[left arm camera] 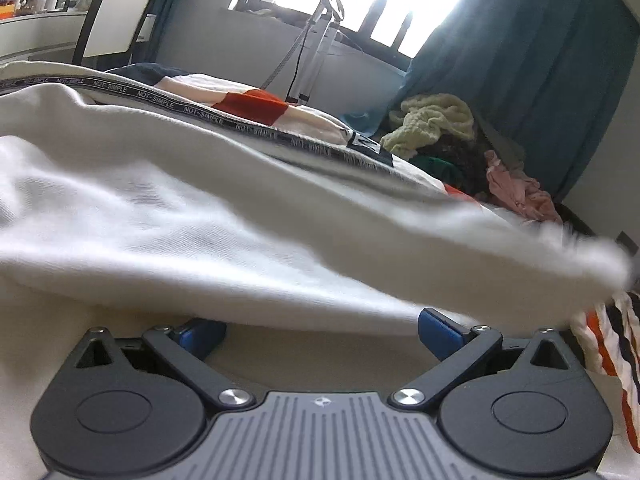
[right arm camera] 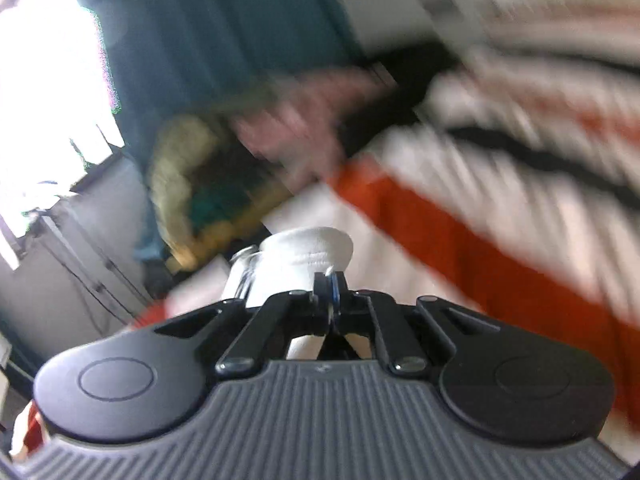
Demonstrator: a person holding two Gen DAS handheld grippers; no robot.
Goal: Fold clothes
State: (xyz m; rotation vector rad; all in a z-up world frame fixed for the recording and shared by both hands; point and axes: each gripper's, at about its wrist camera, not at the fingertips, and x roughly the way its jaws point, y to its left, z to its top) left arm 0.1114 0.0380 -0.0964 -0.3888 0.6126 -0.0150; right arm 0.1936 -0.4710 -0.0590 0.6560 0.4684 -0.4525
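Teal curtains (left arm camera: 532, 60) back a striped bedspread (right arm camera: 460, 220) where the soft white garment (left arm camera: 180, 208) lies bunched over the spread-jawed left gripper (left arm camera: 320, 334), its thick hem (right arm camera: 308, 252) pinched by the right gripper (right arm camera: 330, 280)

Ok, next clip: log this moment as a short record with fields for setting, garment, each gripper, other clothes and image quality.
setting: bed with an orange, white and black striped cover, teal curtain behind
garment: white garment with black NOT-SIMPLE tape trim
left gripper: open, fingers wide apart at the garment's near edge, white cloth draped over them
right gripper: shut on a bunched white fold
other clothes: unfolded pile of yellow-green, pink and dark pieces by the curtain
image quality: right wrist view heavily motion-blurred
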